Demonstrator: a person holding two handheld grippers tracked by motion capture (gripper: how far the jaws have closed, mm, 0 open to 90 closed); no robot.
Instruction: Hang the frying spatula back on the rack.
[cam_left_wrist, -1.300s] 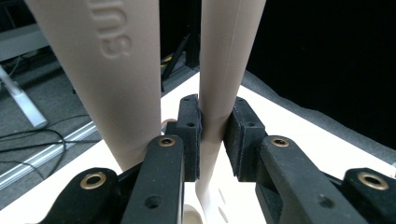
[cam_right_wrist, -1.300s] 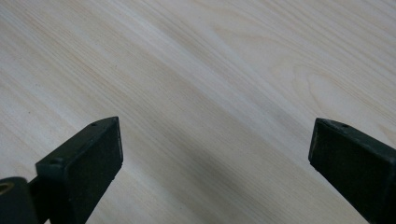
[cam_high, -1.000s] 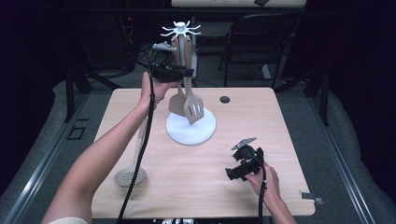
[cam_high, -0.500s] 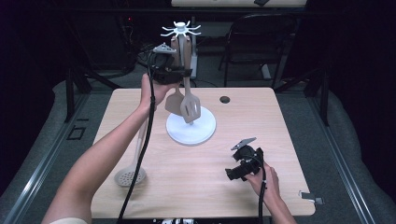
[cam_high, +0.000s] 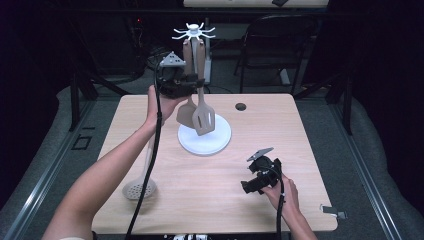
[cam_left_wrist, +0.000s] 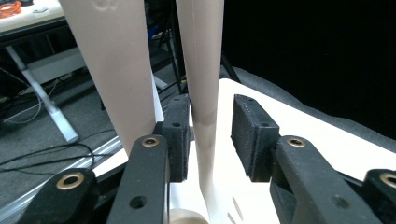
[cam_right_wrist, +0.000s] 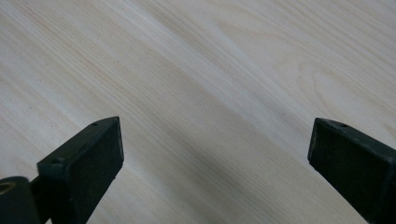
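Slotted spatula (cam_high: 203, 118) hanging on the white rack (cam_high: 194, 34), left tongs (cam_high: 192, 84) loosened round its handle.

Hung by the handle from the rack's spider top, blade low over the rack's round white base (cam_high: 216, 141); second, solid spatula (cam_high: 186, 114) just beside it on the same rack; handle between the left tongs (cam_left_wrist: 211, 137), touching one pad (cam_left_wrist: 179, 140), clear of the other, jaws just been opening; right tongs (cam_high: 248, 185) spread wide, holding nothing, low over bare desk (cam_right_wrist: 224, 84) well to the right of the rack; skimmer (cam_high: 139, 189) flat on the desk (cam_high: 200, 200), left of the rack.
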